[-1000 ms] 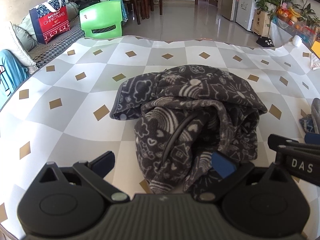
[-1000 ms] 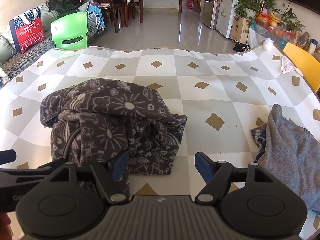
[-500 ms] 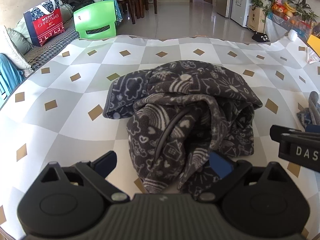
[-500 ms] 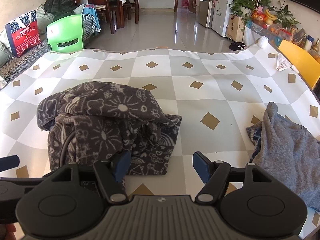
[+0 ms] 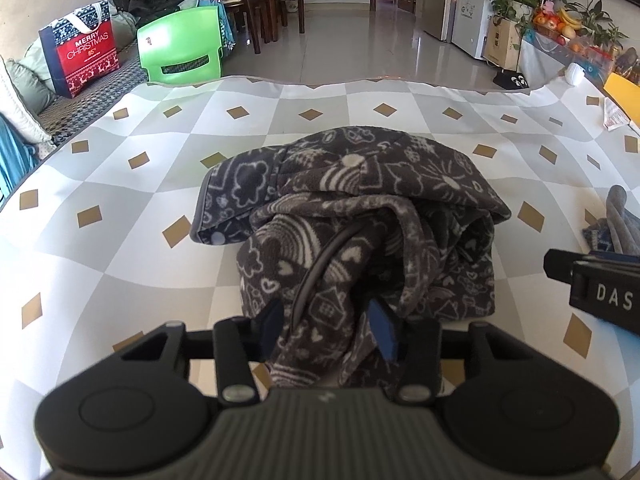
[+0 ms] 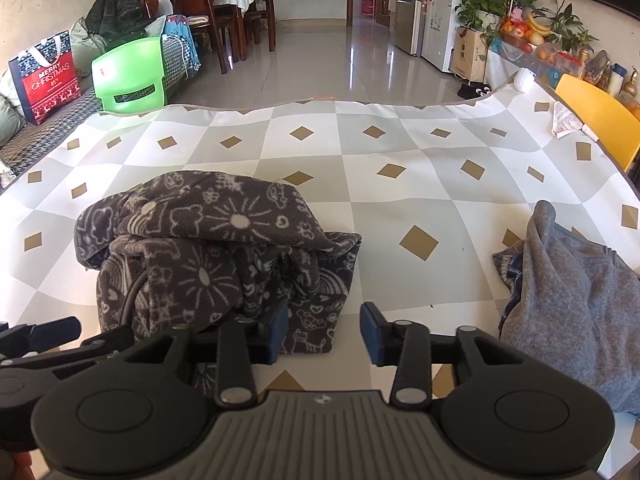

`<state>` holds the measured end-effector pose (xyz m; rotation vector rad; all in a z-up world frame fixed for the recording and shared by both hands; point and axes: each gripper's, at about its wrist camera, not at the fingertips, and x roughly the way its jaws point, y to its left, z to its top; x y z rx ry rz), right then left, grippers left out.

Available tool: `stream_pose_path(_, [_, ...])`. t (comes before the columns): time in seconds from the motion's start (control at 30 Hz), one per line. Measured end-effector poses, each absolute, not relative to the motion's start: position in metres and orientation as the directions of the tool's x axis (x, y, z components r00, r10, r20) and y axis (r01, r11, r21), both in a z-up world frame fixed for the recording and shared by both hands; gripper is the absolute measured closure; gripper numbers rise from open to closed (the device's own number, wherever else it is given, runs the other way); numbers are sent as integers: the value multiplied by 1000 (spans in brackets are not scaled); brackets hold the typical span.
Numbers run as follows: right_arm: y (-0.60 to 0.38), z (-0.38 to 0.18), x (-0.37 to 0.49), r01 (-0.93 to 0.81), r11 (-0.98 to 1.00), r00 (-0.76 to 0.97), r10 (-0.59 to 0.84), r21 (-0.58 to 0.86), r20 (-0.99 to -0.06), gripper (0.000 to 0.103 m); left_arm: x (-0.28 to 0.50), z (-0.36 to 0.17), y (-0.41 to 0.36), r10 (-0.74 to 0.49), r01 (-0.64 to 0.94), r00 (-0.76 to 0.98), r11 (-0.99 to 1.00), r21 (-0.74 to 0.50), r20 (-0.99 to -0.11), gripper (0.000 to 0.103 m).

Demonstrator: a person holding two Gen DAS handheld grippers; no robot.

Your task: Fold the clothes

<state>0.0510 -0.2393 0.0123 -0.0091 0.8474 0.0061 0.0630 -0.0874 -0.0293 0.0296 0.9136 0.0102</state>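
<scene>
My left claw point(image 5: 330, 330) has just been closing and now pinches the near edge of the dark patterned fleece point(image 5: 360, 216), which lies bunched in the middle of the checked tablecloth point(image 5: 120, 200). My right claw point(image 6: 323, 334) has also been closing; its fingers stay apart over the fleece's near right corner, only the left pad against it. A grey garment point(image 6: 568, 300) lies to the right.
</scene>
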Motion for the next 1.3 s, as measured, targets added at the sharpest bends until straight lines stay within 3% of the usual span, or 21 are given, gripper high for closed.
stream_pose_path(0.23, [-241,10,51,-12,1000,661,14,9,-751,96,62,-27,-86,16,6,616,1000,25,-788,68])
stream_pose_path(0.33, [-241,9,51,-15,1000,658,20,14,-753,96,63,-28,-84,11,-1,611,1000,13,-791,75])
stream_pose_path(0.43, [-240,7,52,-13,1000,654,16,9,-756,96,63,-28,-81,8,-10,607,1000,2,-795,76])
stream_pose_path(0.5, [-240,6,53,-6,1000,650,10,8,-760,96,63,-28,-79,13,-23,609,1000,0,-793,71])
stream_pose_path(0.53, [-240,6,53,-2,1000,648,7,7,-762,96,63,-27,-79,19,-29,612,1000,2,-790,59])
stream_pose_path(0.57, [-241,5,53,5,1000,646,6,12,-763,95,62,-26,-78,27,-34,617,999,7,-786,45])
stream_pose_path(0.6, [-241,4,54,12,1000,645,5,17,-764,86,62,-26,-78,35,-40,623,999,14,-781,36])
stream_pose_path(0.63, [-242,3,54,19,1000,640,6,24,-768,75,61,-24,-79,46,-44,631,999,24,-774,16])
stream_pose_path(0.67, [-243,3,55,19,999,638,10,28,-770,73,60,-23,-80,59,-48,642,998,36,-765,5])
stream_pose_path(0.83, [-239,4,55,14,1000,644,-13,-5,-765,58,59,-20,-84,63,-33,659,998,55,-750,0])
stream_pose_path(1.3, [-240,3,56,33,999,633,-24,-5,-774,45,63,-28,-83,86,-61,611,996,62,-787,0])
